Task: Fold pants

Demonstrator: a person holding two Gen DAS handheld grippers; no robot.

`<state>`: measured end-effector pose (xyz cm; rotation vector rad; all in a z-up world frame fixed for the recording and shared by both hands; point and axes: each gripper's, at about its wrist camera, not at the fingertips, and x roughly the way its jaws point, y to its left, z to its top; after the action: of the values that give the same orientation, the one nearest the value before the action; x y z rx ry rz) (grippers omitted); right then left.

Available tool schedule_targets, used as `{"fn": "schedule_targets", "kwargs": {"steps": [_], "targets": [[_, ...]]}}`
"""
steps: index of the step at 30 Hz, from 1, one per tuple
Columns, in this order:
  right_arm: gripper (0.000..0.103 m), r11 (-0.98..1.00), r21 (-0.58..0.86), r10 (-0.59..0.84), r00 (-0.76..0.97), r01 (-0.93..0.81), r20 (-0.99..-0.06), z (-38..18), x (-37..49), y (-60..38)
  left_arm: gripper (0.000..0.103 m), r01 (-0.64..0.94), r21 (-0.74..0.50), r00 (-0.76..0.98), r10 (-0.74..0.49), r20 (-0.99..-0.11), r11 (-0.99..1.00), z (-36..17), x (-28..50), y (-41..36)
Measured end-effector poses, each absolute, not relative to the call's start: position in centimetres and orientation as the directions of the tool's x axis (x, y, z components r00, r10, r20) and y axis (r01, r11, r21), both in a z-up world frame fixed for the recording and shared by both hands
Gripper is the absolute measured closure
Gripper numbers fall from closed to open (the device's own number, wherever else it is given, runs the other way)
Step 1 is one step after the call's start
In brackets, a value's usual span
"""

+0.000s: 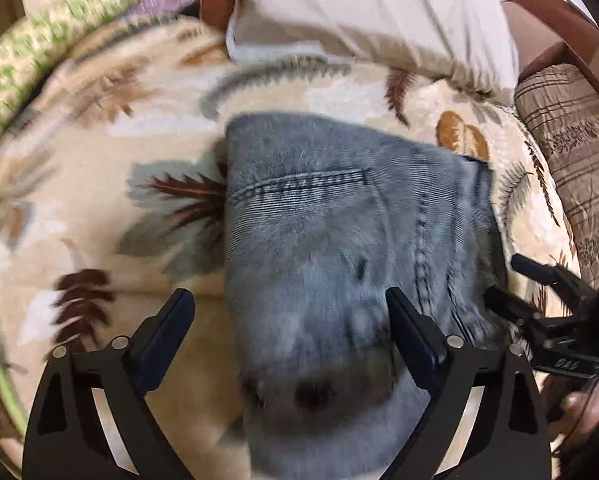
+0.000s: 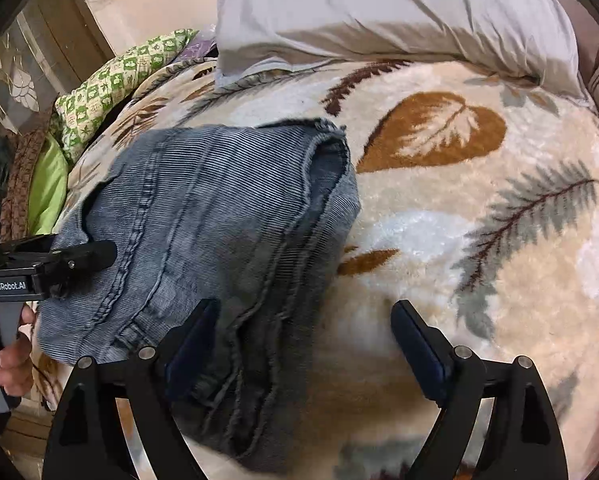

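Folded pants [image 2: 203,216] lie lengthwise away from camera, hems farthest

a bedroom: leaf-print blanket [image 2: 459,152], grey pillow [image 2: 379,12]

So the bed [image 2: 479,320] has a fuzzy cream leaf-print blanket [image 2: 431,216]. Folded blue jeans [image 2: 219,216] lie on it around 9 o'clock, with a white pillow [image 2: 379,12] at 12 and a green patterned cushion [image 2: 115,80] at 10.

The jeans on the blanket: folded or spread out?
Folded. The jeans lie as a compact stack on the blanket, layered edges showing along one side.
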<state>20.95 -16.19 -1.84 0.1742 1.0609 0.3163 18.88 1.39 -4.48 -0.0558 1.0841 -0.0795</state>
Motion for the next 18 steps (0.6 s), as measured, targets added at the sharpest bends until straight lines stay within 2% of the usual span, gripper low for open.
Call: {"fn": "schedule_targets", "kwargs": {"steps": [2, 5, 8, 11, 15, 18], "targets": [[0.012, 0.937, 0.304, 0.349, 0.450, -0.172, -0.822, -0.3, 19.3, -16.4, 0.007, 0.045, -0.029, 0.508, -0.048, -0.860, 0.999, -3.0, 16.5, 1.2], [0.000, 0.949, 0.275, 0.315, 0.435, -0.153, -0.844, 1.1, 16.3, -16.5, 0.007, 0.050, 0.048, 0.531, 0.014, -0.847, 0.998, -2.1, 13.0, 0.6], [0.000, 0.969, 0.218, 0.248, 0.396, -0.121, -0.884, 1.5, 12.9, -16.1, 0.006, 0.040, 0.091, 0.526, 0.056, -0.848, 0.995, -2.5, 9.7, 0.3], [0.000, 0.988, 0.105, 0.132, 0.278, -0.109, -0.951, 0.5, 10.2, -15.2, 0.006, 0.017, 0.120, 0.527, 0.093, -0.845, 0.993, -3.2, 6.9, 0.1], [0.000, 0.992, 0.031, 0.075, 0.388, -0.119, -0.919, 2.1, 5.4, -14.6, 0.006, 0.018, 0.180, 0.537, 0.142, -0.832, 0.984, -3.9, 4.0, -0.5], [0.000, 0.993, 0.054, 0.096, 0.462, -0.103, -0.882, 3.9, 3.1, -14.9, 0.006, 0.025, 0.189, 0.541, 0.145, -0.828, 0.982, -3.8, 2.5, -1.0]]}}
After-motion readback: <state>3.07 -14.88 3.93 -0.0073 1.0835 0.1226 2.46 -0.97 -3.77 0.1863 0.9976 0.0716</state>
